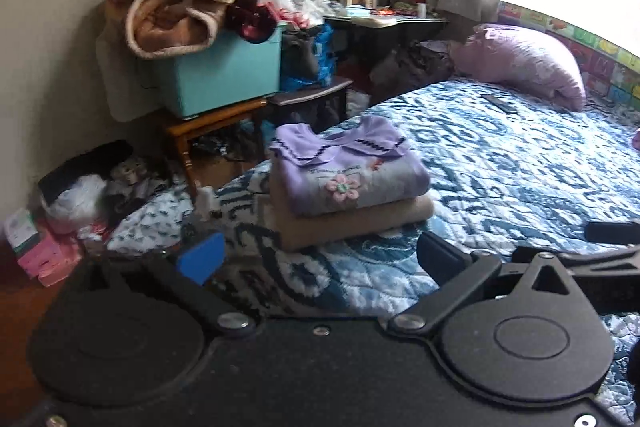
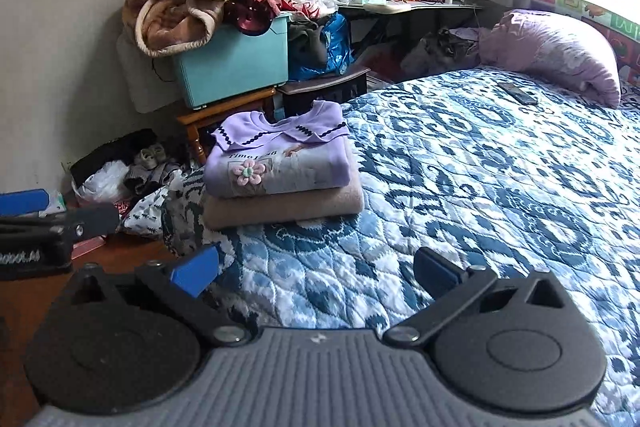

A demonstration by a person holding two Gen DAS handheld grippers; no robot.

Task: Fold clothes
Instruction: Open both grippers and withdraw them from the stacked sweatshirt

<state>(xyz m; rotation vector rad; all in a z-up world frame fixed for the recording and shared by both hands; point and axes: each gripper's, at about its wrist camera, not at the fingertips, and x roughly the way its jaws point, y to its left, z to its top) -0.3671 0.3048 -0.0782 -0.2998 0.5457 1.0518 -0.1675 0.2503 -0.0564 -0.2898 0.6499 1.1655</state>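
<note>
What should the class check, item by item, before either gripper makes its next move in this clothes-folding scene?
1. Left gripper open and holding nothing: ok.
2. Right gripper open and holding nothing: ok.
3. Purple top folded and resting on the beige garment: ok.
4. Stack sits fully on the bed quilt: cannot tell; it lies close to the edge.
5. Another unfolded garment within reach: cannot tell.
</note>
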